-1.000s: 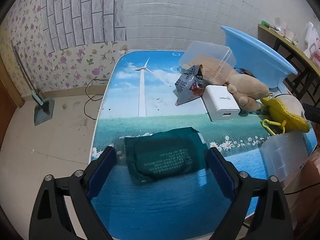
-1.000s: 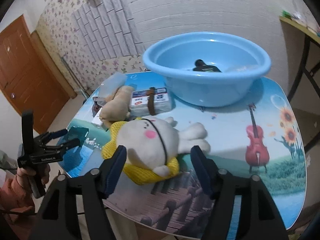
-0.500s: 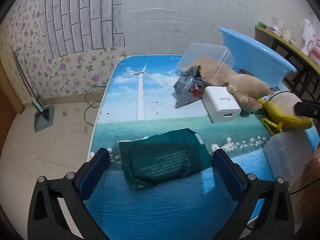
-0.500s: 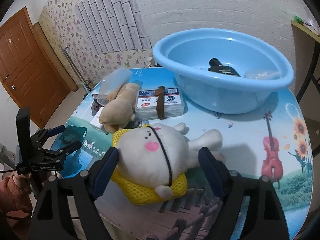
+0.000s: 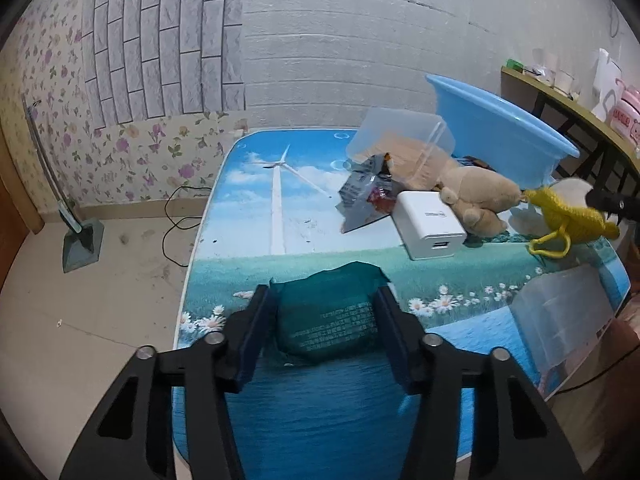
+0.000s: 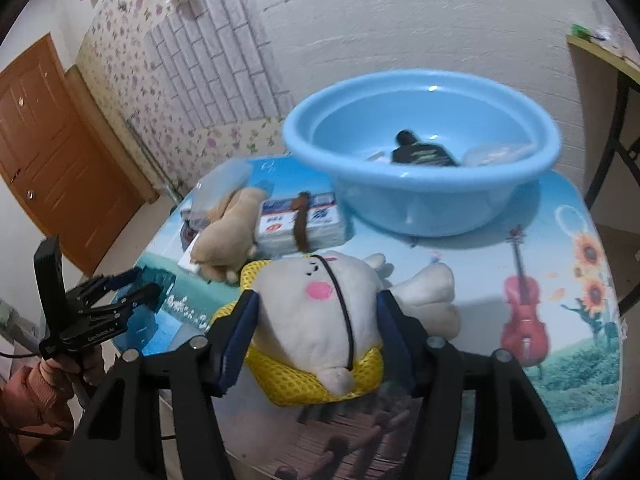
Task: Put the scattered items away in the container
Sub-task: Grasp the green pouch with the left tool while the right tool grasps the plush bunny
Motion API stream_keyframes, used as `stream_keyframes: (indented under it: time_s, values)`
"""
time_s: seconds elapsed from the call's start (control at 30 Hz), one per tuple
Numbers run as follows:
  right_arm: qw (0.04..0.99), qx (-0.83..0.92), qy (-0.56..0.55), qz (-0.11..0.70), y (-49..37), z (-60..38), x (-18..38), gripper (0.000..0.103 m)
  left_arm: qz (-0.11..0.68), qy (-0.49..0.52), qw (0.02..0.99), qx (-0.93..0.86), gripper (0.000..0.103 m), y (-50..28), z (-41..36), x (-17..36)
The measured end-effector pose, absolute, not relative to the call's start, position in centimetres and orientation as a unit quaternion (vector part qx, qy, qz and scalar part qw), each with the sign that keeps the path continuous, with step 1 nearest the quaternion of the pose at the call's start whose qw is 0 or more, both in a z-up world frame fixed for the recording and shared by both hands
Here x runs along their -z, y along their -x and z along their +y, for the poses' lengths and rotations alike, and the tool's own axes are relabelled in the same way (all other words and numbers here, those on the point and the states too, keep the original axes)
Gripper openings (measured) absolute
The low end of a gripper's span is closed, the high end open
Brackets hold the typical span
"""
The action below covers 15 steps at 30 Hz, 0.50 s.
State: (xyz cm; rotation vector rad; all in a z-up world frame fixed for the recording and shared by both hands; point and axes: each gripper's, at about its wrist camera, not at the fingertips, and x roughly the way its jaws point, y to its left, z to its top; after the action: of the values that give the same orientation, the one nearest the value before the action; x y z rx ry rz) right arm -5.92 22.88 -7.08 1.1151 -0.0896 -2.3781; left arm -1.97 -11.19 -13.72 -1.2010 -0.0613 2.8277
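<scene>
my left gripper (image 5: 326, 322) tilts down at the near table (image 5: 248, 216) edge, jaws just closed onto the green packet (image 5: 330, 312), while my right gripper (image 6: 318, 320), equally tilted, has just squeezed the white plush rabbit (image 6: 320, 308) lying short of the blue basin (image 6: 420, 184).

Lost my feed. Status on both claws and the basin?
Left claw just closed on green pouch. Right claw just closed on white plush. Blue basin beyond, bottle inside. Tissue pack and brown plush lie left of that path.
</scene>
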Motion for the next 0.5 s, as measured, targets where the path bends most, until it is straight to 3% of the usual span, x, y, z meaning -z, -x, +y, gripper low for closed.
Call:
stream_keyframes:
  time_s: [0.5]
  values:
    - [0.142,0.908,-0.392,-0.039,5.4,29.7,6.3,0.059,0.004,0.386,0.053,-0.921,0.048,1.4,-8.7,12.2]
